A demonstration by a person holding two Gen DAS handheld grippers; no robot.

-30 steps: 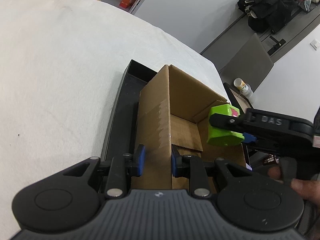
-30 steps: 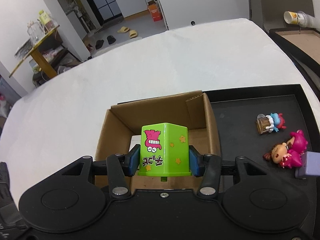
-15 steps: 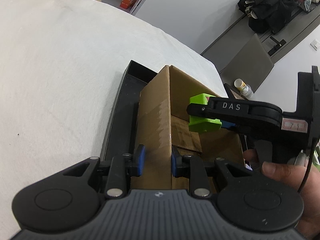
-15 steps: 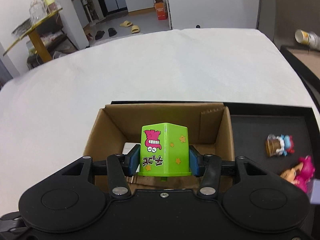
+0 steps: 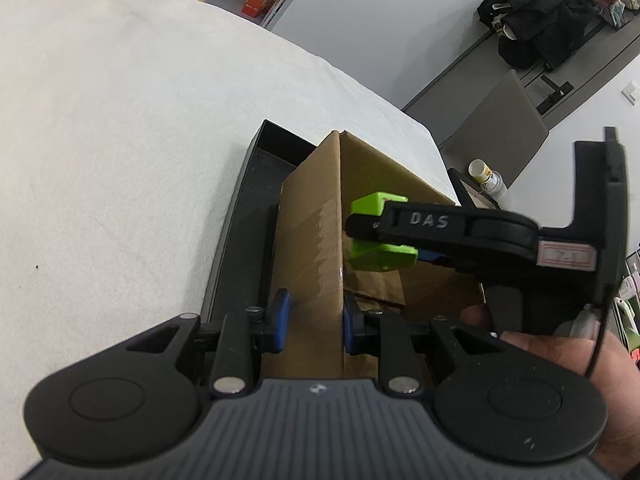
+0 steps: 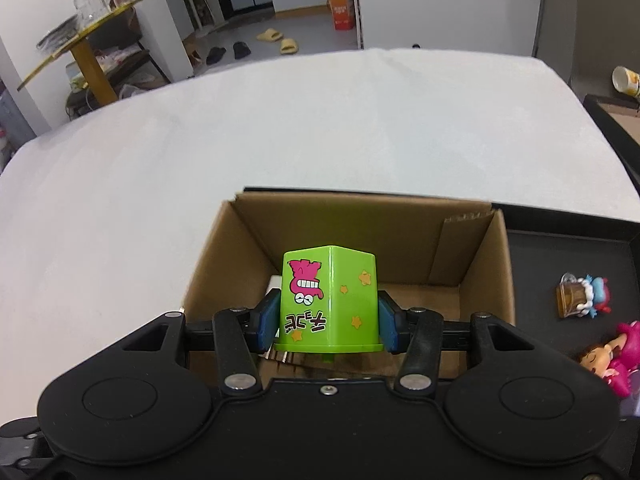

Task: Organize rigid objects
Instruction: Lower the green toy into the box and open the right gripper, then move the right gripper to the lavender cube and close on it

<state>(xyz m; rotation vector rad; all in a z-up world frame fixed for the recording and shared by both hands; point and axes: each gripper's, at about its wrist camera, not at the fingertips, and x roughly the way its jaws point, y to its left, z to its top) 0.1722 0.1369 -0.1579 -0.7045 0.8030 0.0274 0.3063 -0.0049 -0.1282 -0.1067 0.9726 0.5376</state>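
White cloth covers the tabletop (image 6: 320, 128) under your black tray (image 6: 568, 256), and the cardboard box (image 6: 360, 232) stands open in the tray's left part. Your left tongs (image 5: 312, 322) are clenched on the box's near wall. Your right tongs (image 6: 328, 322) grasp the green block (image 6: 330, 300), upside down, above the box's open top. Right of the box, two small figurines (image 6: 582, 294) lie on the tray floor.
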